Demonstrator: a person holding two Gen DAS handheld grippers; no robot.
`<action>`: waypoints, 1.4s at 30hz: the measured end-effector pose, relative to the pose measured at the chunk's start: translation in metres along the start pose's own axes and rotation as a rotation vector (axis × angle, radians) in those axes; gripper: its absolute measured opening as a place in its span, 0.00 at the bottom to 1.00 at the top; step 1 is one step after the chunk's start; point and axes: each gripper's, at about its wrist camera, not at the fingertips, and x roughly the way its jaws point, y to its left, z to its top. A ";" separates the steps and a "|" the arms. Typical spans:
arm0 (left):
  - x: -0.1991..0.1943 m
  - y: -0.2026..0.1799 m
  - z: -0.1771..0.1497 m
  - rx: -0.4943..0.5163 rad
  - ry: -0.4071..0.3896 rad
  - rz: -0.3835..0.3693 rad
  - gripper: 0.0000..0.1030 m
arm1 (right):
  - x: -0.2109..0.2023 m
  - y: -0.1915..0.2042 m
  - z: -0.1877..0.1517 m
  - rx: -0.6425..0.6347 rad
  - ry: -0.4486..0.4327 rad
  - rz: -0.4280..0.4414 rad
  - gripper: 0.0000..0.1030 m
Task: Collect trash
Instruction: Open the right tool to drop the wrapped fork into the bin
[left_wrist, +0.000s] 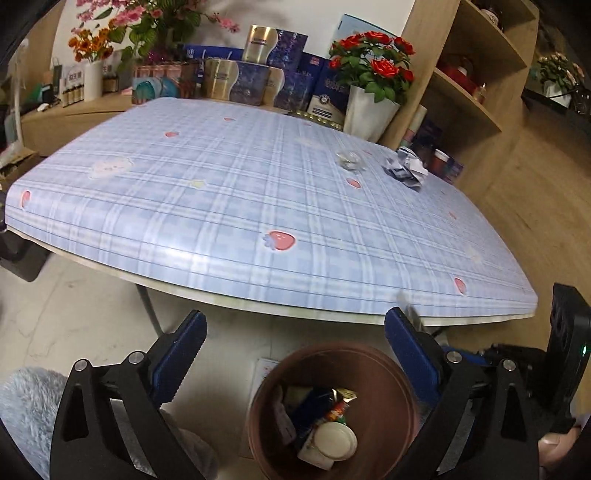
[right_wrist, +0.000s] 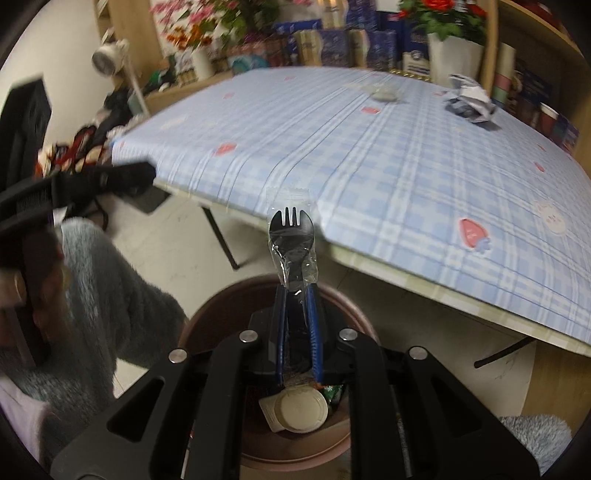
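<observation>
Plaid tablecloth (left_wrist: 229, 206); left hand-held gripper (left_wrist: 295, 354) wide, right hand-held gripper (right_wrist: 297, 295) clamps wrapped spork (right_wrist: 291, 236).

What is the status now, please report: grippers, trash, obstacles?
Left gripper open, empty, above bin. Right gripper shut on wrapped spork over bin. Crumpled paper and clear wrapper remain on table. Nothing blocking.

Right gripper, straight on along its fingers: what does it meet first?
Probably the bin. The right gripper, shut on a wrapped spork, points down over the bin's open mouth, so its far wall or the trash inside comes first. Depth is unclear.
</observation>
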 end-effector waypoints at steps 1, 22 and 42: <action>0.001 0.001 0.000 -0.001 0.001 0.002 0.92 | 0.003 0.004 -0.001 -0.017 0.011 -0.002 0.14; 0.003 0.010 -0.005 -0.040 -0.014 0.032 0.92 | 0.021 0.018 -0.008 -0.074 0.099 -0.011 0.28; 0.000 0.002 -0.004 -0.003 -0.044 0.047 0.92 | -0.029 -0.015 0.009 0.047 -0.161 -0.129 0.94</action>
